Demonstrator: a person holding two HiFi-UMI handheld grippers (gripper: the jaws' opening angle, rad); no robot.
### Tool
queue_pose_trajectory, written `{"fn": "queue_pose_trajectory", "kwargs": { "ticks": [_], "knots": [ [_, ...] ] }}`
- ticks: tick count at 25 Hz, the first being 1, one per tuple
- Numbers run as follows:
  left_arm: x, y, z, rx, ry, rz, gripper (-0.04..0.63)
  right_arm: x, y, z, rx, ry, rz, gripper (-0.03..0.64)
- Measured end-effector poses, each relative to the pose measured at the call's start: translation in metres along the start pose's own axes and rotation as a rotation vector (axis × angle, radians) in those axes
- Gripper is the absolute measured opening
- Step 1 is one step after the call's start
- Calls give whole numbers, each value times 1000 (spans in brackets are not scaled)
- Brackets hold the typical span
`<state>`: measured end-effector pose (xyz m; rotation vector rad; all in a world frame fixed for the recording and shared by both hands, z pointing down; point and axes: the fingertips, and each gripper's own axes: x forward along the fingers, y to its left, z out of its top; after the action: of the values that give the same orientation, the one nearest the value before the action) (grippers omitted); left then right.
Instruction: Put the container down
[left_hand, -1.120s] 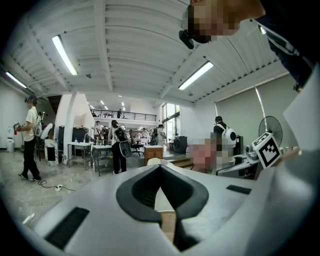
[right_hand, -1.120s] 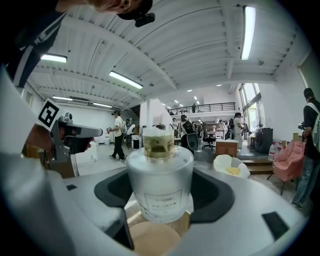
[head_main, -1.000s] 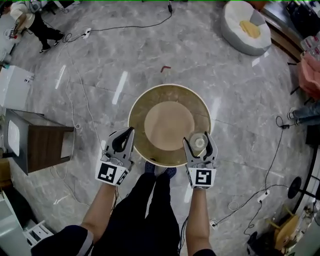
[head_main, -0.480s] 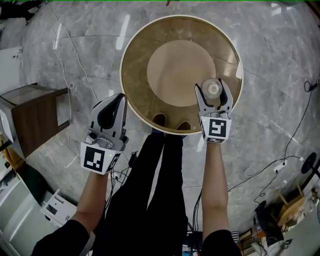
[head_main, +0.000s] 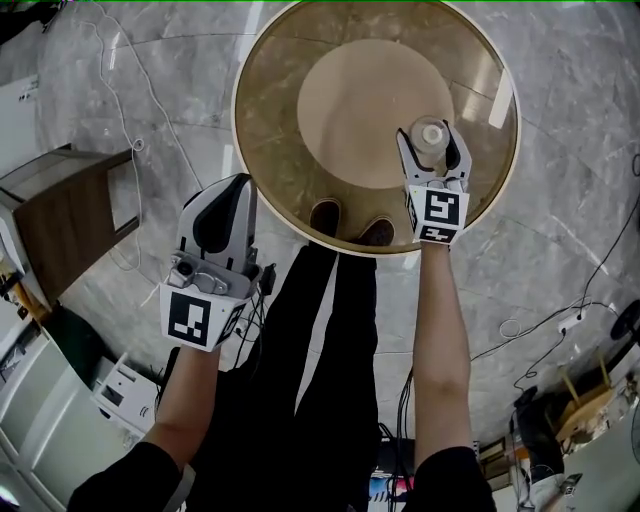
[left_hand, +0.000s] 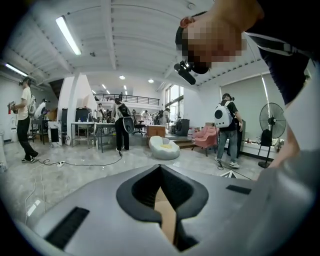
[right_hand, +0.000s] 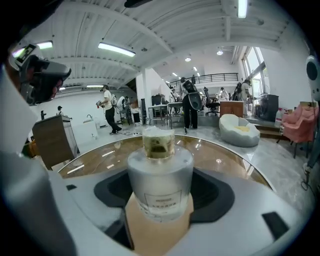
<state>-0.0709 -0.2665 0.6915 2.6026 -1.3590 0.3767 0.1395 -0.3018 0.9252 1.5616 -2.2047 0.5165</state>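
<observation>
The round brown glass worktop is filling the upper centre of the head view. The frosted cylindrical container is sitting between the right tongs, over the worktop's right part. The left tongs are hanging centre left, just beside its lower-left rim. A dark wooden cabinet is standing at the left edge.

**Round glass desk on a marble floor**

A round desk with a tinted brown glass top is seen from above. A pale round base is visible through the glass. The desk is set on a grey marble floor. At the left, a brown wooden cabinet and loose cables are seen on the floor.
</observation>
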Motion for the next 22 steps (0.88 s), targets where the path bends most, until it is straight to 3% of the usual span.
{"fn": "queue_pose_trajectory", "kwargs": {
  "ticks": [22],
  "knots": [
    [15, -7, 4, -1, -13, -6, 25, 18, 6, -14, -15, 49, 29, 339]
  ]
}}
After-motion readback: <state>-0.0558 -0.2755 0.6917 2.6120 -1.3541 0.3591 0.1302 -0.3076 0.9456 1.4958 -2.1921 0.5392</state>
